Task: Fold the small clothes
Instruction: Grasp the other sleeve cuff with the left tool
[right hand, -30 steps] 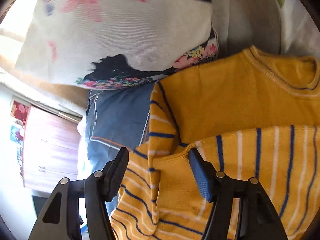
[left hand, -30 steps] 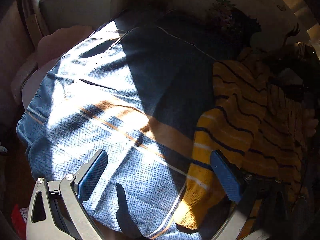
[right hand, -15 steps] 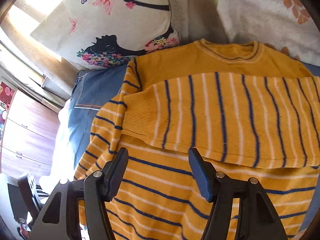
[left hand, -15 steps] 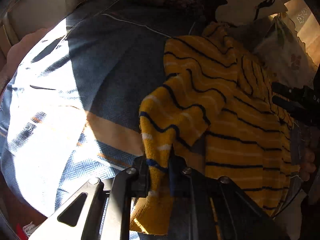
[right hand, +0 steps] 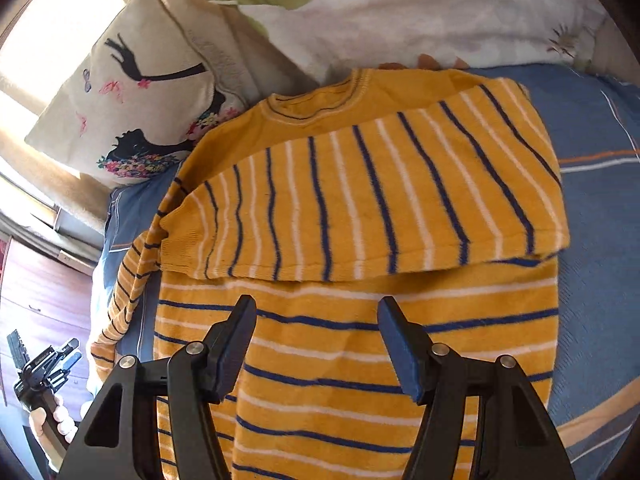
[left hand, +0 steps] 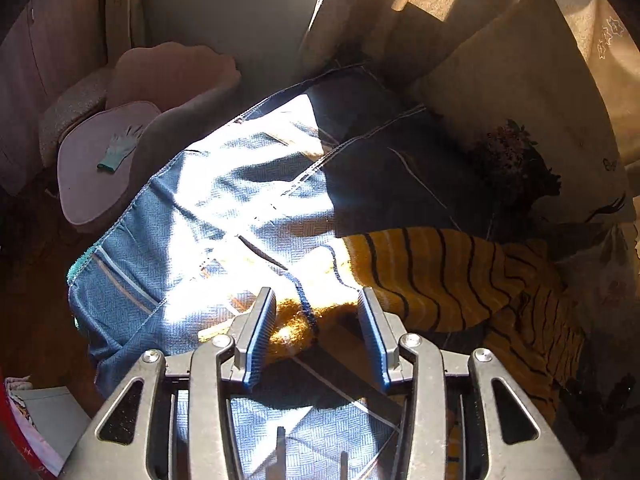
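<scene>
A yellow sweater (right hand: 360, 320) with navy and white stripes lies flat on a blue bedspread (right hand: 592, 208). One sleeve (right hand: 360, 200) is folded across its chest. The other sleeve (left hand: 432, 280) stretches out to the side, its cuff (left hand: 296, 320) lying between the jaws of my left gripper (left hand: 316, 320). That gripper is open and the cuff rests on the bedspread (left hand: 180, 240). My right gripper (right hand: 316, 340) is open and empty above the sweater's lower body. The left gripper also shows small in the right wrist view (right hand: 60, 360).
A printed cushion (right hand: 132, 100) and a floral pillow (right hand: 400, 12) lie beyond the sweater's collar. A pink seat (left hand: 104, 168) with a glove (left hand: 120, 148) on it stands past the bed's edge. A wooden cabinet (right hand: 36, 304) stands at the left.
My left gripper was shut on the sleeve cuff half a second ago; it has opened, and the sleeve now stretches out sideways. My right gripper has drawn back down the sweater.
</scene>
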